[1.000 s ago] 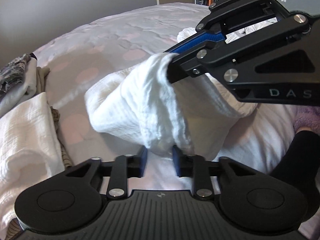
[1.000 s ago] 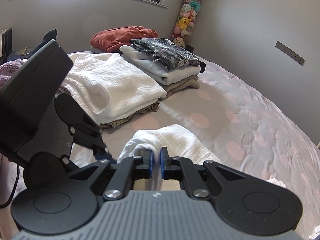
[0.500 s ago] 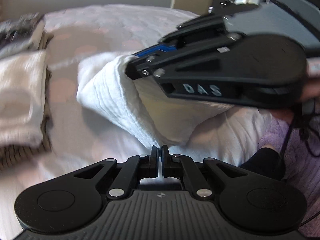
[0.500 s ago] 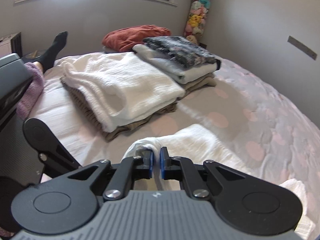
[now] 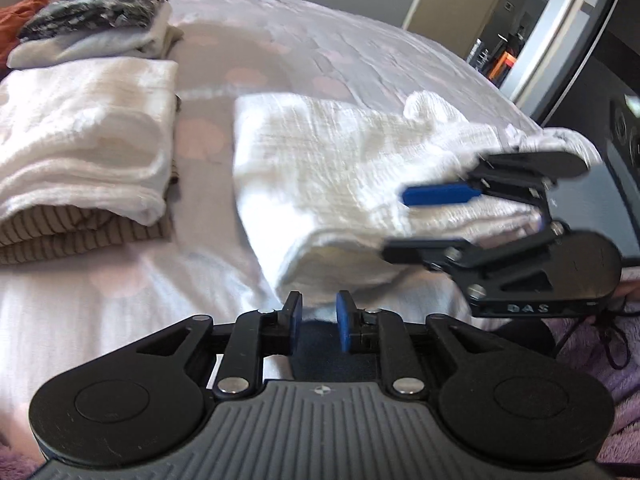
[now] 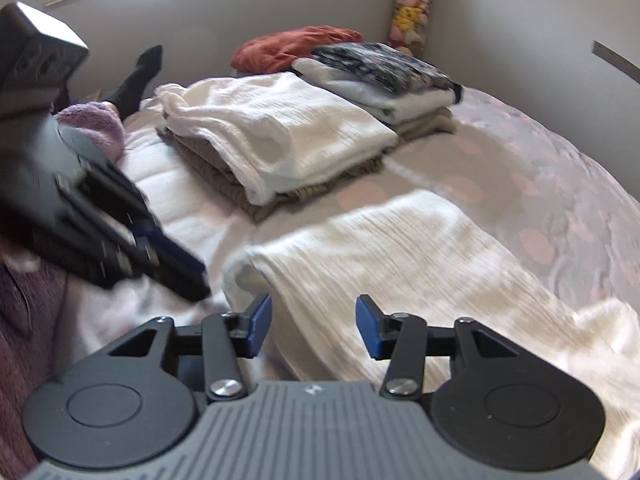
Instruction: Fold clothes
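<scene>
While both grippers let go, entries run from the left of the bed to the right.

Folded stack: white garment on a striped one [image 5: 80, 152], far left on the bed [image 5: 340, 60]; not involved.

Left gripper [image 5: 318, 322]: jaws opening, nothing between the pads; the cloth edge lies just beyond them.

White cloth [image 5: 340, 168]: folded over, lying on the bed between the two grippers.

Right gripper [image 6: 312, 328]: jaws opening, apart; cloth lies under and between them, pads not pressing.

Risk: the top layer looks puffy at its near edge; it may spring back or slide once released. A withdrawing pad could snag the loose weave and drag the fold open.

Left wrist view only: doorway, the cloth's thick folded edge.

Right wrist view only: window, red garment [image 6: 296, 46], a socked foot [image 6: 140, 72], the cloth's far side.
</scene>
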A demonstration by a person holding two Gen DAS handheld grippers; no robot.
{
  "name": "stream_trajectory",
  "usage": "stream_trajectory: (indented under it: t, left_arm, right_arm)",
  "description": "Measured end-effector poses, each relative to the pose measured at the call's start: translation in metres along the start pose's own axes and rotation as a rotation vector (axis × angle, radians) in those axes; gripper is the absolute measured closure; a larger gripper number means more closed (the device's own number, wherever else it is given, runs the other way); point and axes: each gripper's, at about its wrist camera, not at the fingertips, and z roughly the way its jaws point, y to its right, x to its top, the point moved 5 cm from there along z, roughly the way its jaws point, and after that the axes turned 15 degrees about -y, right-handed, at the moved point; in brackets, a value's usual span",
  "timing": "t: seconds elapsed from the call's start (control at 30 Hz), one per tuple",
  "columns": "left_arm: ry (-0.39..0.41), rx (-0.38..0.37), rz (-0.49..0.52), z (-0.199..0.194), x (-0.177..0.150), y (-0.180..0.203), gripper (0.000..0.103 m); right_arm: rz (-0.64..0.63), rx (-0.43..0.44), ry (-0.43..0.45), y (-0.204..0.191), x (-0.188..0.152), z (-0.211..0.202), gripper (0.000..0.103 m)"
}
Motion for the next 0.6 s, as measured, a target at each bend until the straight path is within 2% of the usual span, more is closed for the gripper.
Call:
stream_trajectory:
  t: [0.13,0.27,0.47,0.53,0.6]
  left_arm:
    - [0.044,0.074,0.010,-0.006,0.023,-0.001,0.086]
    - [0.041,0.127,0.033,0.005,0.051,0.007,0.086]
    - [-0.083,0.214,0.085,0.051,0.072,0.017,0.086]
    - [-0.132,0.269,0.093,0.068,0.070,0.014,0.086]
    - [-0.174,0.290,0.080,0.082,0.066,0.008,0.086]
  right_arm:
    - [0.147,-0.079,-0.071,0.038,-0.034,-0.003,0.052]
    - [0.342,-0.132,-0.098,0.085,-0.068,-0.015,0.052]
    - [0.596,-0.190,-0.074,0.151,-0.109,-0.044,0.052]
    - [0.674,-0.188,-0.069,0.172,-0.121,-0.052,0.049]
    - [0.752,-0.189,-0.062,0.193,-0.132,-0.058,0.042]
